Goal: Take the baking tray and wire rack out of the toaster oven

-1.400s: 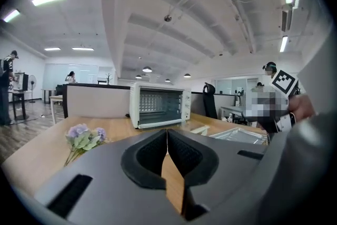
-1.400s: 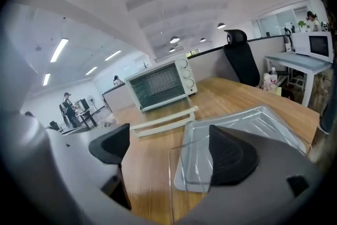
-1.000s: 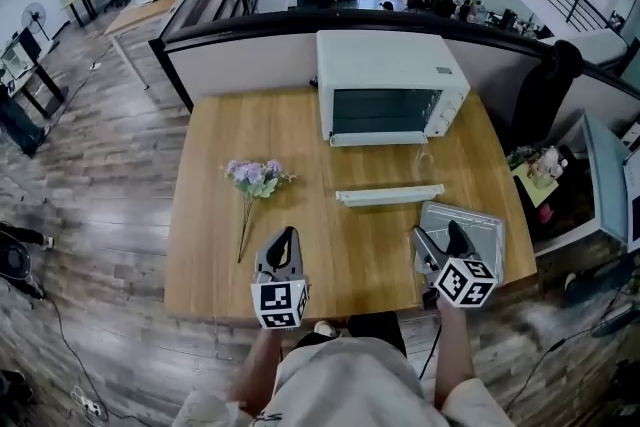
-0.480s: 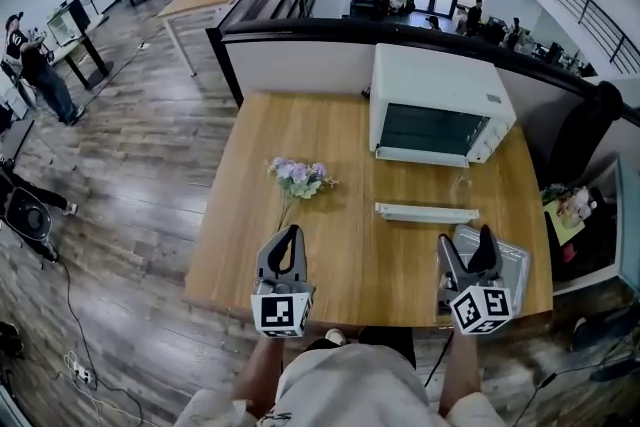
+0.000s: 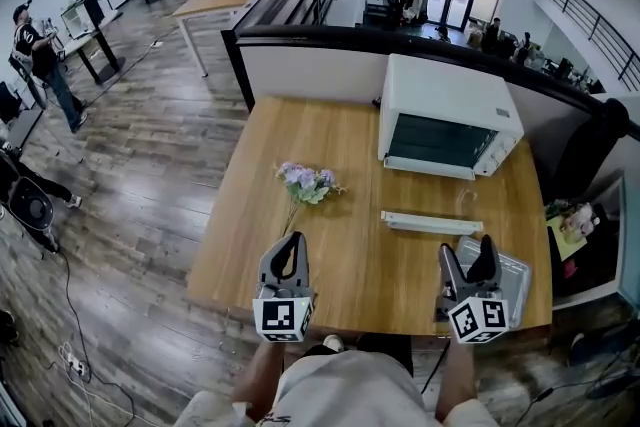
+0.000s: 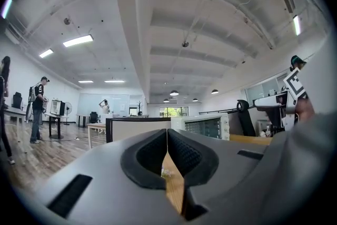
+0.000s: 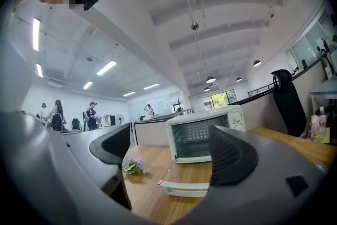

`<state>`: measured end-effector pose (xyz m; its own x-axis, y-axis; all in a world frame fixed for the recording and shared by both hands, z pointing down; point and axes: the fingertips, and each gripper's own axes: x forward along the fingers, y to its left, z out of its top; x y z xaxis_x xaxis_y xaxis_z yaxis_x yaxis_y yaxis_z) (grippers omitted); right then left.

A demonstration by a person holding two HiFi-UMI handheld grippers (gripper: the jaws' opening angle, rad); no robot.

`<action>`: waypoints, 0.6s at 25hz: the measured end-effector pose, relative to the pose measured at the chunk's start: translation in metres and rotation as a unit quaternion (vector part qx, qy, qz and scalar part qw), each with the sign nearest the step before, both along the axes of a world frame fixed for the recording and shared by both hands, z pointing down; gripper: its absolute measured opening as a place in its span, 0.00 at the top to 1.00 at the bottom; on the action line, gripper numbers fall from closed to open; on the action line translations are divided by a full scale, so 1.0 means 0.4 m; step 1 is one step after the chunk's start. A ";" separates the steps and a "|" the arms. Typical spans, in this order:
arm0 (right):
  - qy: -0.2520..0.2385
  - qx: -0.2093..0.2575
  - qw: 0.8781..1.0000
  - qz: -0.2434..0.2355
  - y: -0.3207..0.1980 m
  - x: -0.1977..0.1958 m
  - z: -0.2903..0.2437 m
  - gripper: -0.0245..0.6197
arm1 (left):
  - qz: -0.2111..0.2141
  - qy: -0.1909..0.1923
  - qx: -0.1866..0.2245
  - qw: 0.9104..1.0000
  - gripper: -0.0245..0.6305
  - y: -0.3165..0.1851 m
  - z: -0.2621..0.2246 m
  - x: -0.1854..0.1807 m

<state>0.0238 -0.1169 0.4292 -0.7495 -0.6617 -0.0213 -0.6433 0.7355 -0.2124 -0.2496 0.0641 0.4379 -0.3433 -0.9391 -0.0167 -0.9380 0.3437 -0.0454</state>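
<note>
1. Two grippers are held low at the near edge of the wooden surface (image 5: 340, 145), each with its marker cube towards the person.
2. On the left gripper (image 5: 287, 250) the fingers (image 6: 147, 158) are pressed together at the tips, with nothing between them. It is over bare wood at the near left.
3. On the right gripper (image 5: 468, 260) the fingers (image 7: 231, 155) stand well apart and hold nothing. The toaster oven and a white strip show through the gap.
4. A grey baking tray (image 5: 512, 270) lies flat at the near right corner, outside the oven. In the head view the right gripper overlaps the tray's near left part; whether it touches the tray cannot be told.
5. No wire rack can be made out for certain in any view.
6. One white toaster oven (image 5: 450, 115) stands at the far right, with its dark glass front facing the person.
7. One long, narrow white strip (image 5: 430, 223) lies flat between the oven and the tray, apart from both.
8. A small bunch of purple flowers (image 5: 305, 181) lies left of centre, with its stem towards the left gripper.
</note>
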 end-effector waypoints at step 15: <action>0.032 0.005 0.999 0.011 -0.011 0.023 0.005 0.23 | 0.017 0.007 -0.006 1.000 0.94 -0.013 0.016 0.028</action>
